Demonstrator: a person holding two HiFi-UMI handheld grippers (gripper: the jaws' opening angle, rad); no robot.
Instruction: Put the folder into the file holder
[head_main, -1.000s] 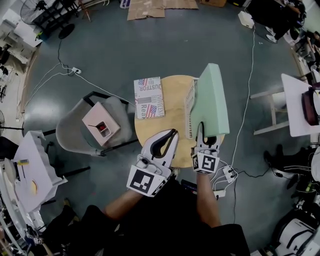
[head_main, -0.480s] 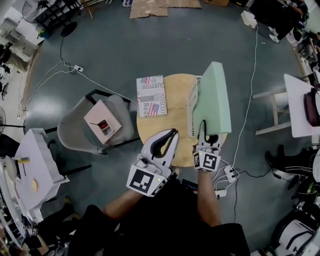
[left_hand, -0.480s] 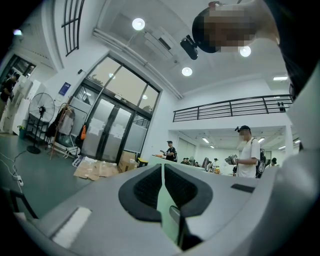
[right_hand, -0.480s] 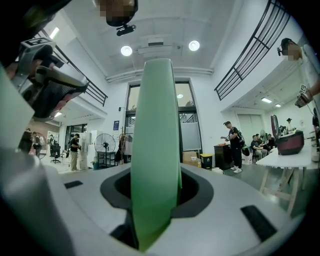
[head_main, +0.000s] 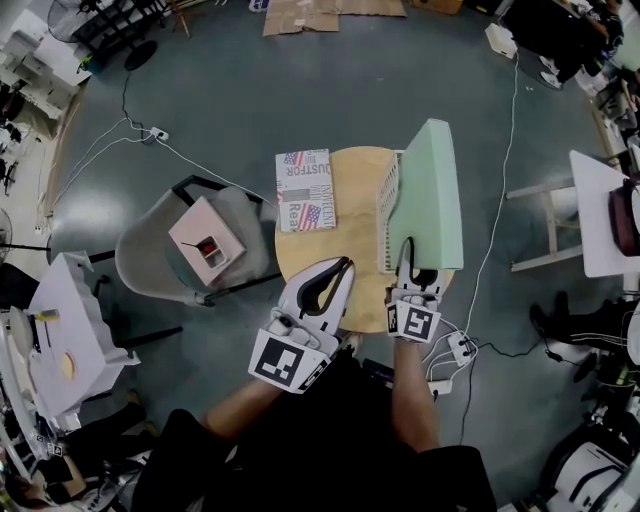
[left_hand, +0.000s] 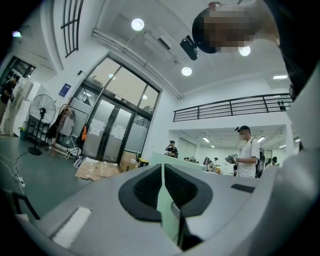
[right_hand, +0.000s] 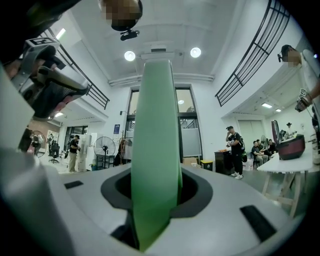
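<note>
Right gripper (head_main: 415, 265): clamped on the folder's (head_main: 430, 195) near edge; jaws have just been closing tighter on it.
Left gripper (head_main: 346, 264): jaws together, empty, over the near rim of the table (head_main: 350, 170).
Folder: stands on edge, long axis running straight out from the right jaws.
Holder (head_main: 384, 215): white lattice, alongside the folder's left face; in a slot or not, cannot tell.
Next, likely: right hand seats it leftward and down.
Around: magazine (head_main: 305, 190) well clear.

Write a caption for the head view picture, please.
Right gripper holds a green folder upright beside the white file holder on a round wooden table; left gripper shut and empty.
</note>
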